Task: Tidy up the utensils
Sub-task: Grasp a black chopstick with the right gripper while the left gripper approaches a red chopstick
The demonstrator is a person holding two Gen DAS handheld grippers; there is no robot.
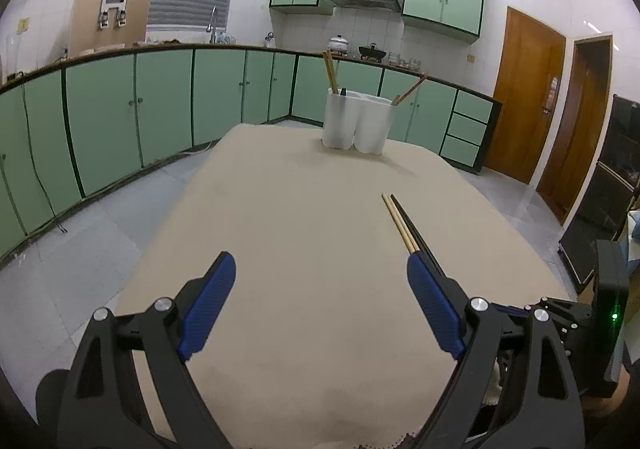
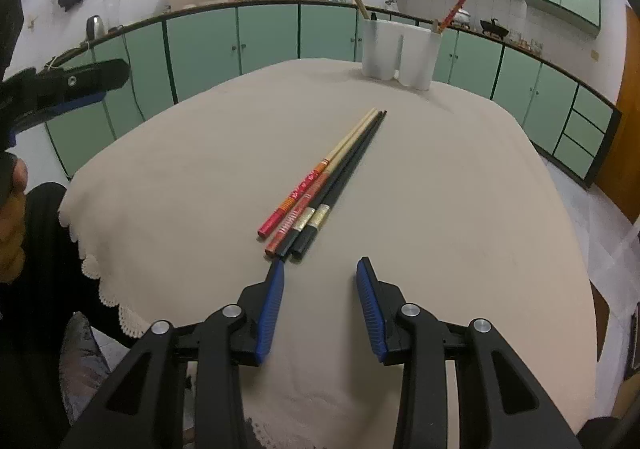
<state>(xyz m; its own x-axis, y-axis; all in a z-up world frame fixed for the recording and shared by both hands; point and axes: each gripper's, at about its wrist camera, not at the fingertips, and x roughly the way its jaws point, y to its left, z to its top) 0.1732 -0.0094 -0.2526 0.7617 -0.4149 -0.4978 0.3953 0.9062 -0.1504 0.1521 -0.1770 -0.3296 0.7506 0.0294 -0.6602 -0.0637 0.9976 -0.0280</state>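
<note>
Four chopsticks (image 2: 324,181) mid-table, clear of tablecloth (image 2: 200,169) edges; holder (image 2: 400,53) at far edge.

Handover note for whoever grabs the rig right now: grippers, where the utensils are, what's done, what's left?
Left gripper: open wide, empty, over the near part of the tablecloth.
Right gripper: open, empty, just short of the loose chopsticks' near ends.
Loose chopsticks: four, side by side mid-table; two red-patterned, two black.
White holder: far edge, chopsticks already standing in its left and right compartments.
Left: sort the four into the holder.
</note>
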